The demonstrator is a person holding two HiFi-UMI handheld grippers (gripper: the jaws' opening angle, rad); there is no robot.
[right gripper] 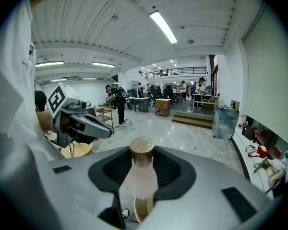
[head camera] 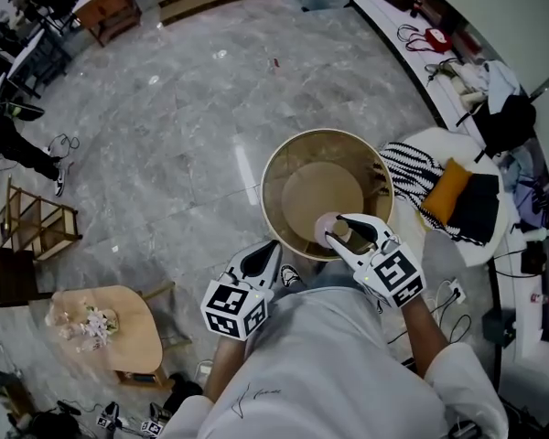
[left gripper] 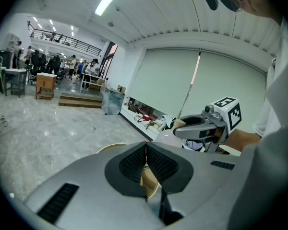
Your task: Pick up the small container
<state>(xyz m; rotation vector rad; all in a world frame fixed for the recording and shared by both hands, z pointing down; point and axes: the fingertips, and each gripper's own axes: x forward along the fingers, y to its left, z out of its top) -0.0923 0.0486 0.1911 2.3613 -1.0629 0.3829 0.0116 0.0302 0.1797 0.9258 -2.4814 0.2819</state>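
The small container (right gripper: 140,174) is a pale pink bottle with a brown cap. It stands upright between the jaws of my right gripper (right gripper: 141,176), which is shut on its body. In the head view the container (head camera: 334,228) shows as a pink spot over the near rim of a round tan table (head camera: 297,158), with the right gripper (head camera: 346,231) on it. My left gripper (head camera: 261,260) hangs at the table's near left edge, its jaws together with nothing between them. From the left gripper (left gripper: 145,163) view, the container (left gripper: 172,137) and right gripper (left gripper: 201,124) show at the right.
A pale seat (head camera: 419,144) with striped and black cloth and an orange cushion (head camera: 446,190) lies right of the table. A low wooden stool (head camera: 105,327) with flowers stands at the lower left. Grey marble floor (head camera: 165,108) spreads beyond. People and desks stand far off.
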